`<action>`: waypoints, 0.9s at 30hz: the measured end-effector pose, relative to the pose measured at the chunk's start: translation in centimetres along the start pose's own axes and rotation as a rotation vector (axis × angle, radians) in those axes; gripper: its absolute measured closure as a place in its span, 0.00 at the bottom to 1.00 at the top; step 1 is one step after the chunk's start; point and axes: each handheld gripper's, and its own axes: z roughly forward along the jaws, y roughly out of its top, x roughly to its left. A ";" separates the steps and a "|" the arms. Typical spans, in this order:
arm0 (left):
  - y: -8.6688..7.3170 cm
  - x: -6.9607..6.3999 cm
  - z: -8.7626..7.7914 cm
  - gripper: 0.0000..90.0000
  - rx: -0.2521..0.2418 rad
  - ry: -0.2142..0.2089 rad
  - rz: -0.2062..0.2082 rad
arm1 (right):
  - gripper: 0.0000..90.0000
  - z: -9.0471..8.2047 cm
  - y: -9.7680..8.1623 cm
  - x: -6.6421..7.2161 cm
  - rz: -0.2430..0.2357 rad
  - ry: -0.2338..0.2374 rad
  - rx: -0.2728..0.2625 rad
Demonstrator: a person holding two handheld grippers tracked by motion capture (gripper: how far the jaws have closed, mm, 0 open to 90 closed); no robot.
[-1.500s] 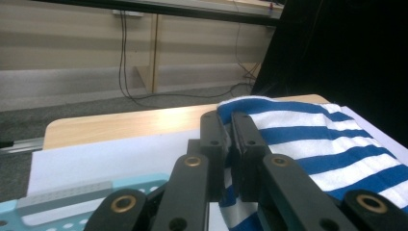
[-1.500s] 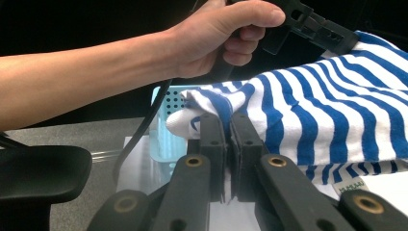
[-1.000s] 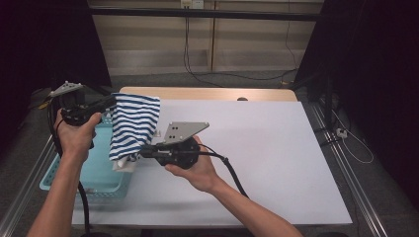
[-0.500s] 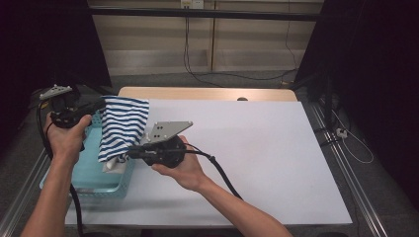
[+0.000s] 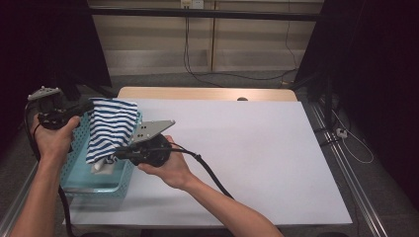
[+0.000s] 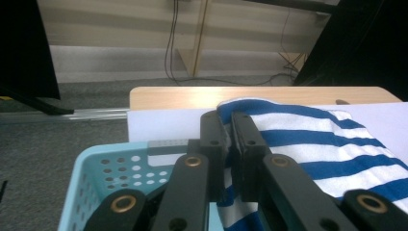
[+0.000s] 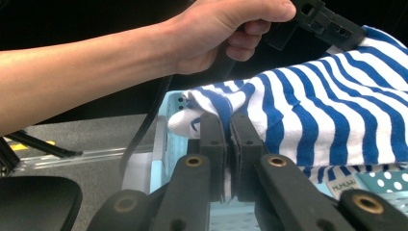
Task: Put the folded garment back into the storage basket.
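Observation:
A blue-and-white striped cloth [image 5: 109, 129] hangs stretched over the light blue basket [image 5: 79, 148] at the table's left edge. My left gripper [image 5: 91, 104] is shut on the cloth's far top corner; in the left gripper view the jaws pinch the striped cloth [image 6: 308, 144] at its edge, left gripper [image 6: 230, 126]. Nearer the front, my right gripper [image 5: 118, 153] is shut on the lower edge; the right gripper view has the jaws closed on a fold of the cloth [image 7: 312, 115], right gripper [image 7: 228, 126]. The other hand [image 7: 226, 29] shows above it.
The basket [image 6: 101, 168] has perforated walls and a dotted item with a label [image 7: 341, 185] lies inside it. The white table top [image 5: 257, 153] stretches to the right. Cables [image 5: 212, 173] trail from both grippers. Metal rails [image 5: 346, 168] run along the table's sides.
Both hands have carried the striped cloth leftward and slightly down, from above the basket's right rim to over the basket. Both grips stay shut.

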 end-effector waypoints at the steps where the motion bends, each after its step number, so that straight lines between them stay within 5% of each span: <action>1: 0.0 0.3 -0.1 0.95 0.003 0.003 0.001 | 0.96 0.3 0.0 0.0 0.003 -0.002 0.002; 27: -1.5 3.9 -0.9 0.95 0.039 0.052 -0.026 | 0.96 4.4 -0.4 -0.1 0.013 0.029 0.040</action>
